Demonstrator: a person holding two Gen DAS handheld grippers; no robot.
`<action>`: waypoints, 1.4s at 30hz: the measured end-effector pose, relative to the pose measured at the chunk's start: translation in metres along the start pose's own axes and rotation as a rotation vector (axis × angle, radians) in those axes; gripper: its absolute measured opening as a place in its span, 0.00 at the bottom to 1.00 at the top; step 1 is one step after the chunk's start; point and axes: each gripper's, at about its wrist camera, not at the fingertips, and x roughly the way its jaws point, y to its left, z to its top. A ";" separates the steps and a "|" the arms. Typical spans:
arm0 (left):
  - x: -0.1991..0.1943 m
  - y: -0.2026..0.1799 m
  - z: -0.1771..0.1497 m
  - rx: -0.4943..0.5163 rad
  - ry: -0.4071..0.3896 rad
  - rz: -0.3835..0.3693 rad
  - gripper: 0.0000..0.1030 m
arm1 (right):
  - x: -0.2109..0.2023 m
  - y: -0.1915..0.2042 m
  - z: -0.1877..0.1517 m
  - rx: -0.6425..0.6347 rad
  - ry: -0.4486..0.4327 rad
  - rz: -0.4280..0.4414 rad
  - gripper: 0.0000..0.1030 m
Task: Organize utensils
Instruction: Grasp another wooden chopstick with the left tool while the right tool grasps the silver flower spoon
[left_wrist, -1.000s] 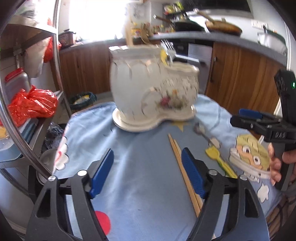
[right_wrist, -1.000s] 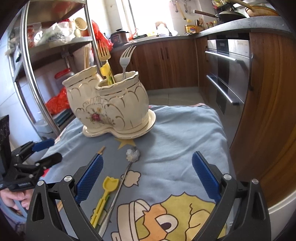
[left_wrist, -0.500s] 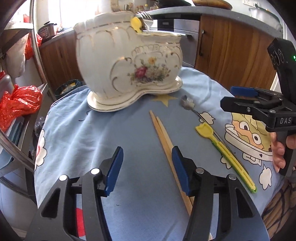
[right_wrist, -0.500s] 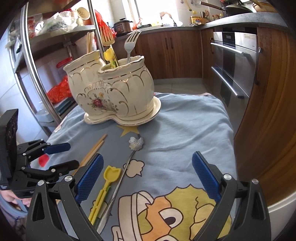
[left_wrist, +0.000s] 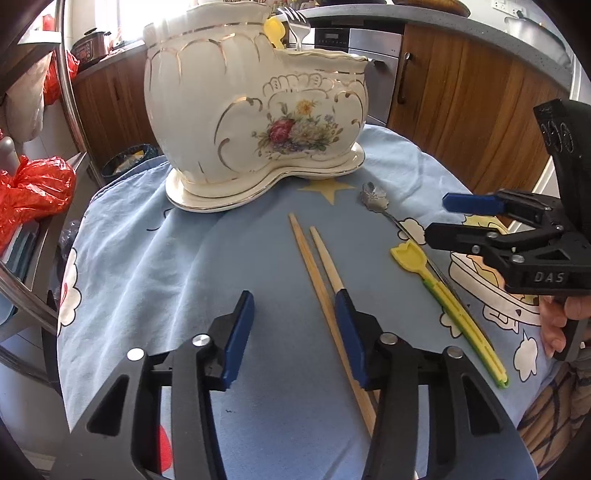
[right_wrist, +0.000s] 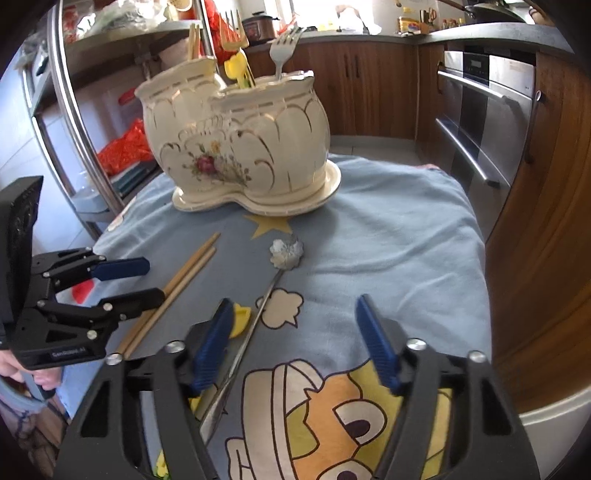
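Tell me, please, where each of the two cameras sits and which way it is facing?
Left wrist: sits on the left gripper, looking down past the chopsticks to the ceramic holder; the right gripper and a hand show.
Right wrist: sits on the right gripper, over the metal spoon, facing the holder; the left gripper shows.
Shared: holder, chopsticks, spoon, blue cloth.

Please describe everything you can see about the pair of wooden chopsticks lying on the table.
The chopsticks are two plain, light wooden sticks, lying flat and nearly parallel on the blue cartoon cloth, thin tips towards the ceramic holder, one tip a little ahead. They lie apart from the holder and from the yellow utensil. The left gripper hangs over their thicker part; one blue pad crosses the right stick, contact unclear. Their far ends are hidden under it.
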 end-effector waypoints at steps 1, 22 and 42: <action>0.000 0.000 0.000 0.001 0.001 -0.002 0.40 | -0.001 0.000 -0.001 -0.001 0.001 0.000 0.61; 0.006 -0.014 0.006 0.041 0.030 0.035 0.29 | 0.018 0.029 0.003 -0.124 0.082 -0.064 0.39; 0.001 0.024 0.017 0.126 0.241 -0.046 0.12 | 0.025 0.012 0.026 -0.188 0.354 0.030 0.08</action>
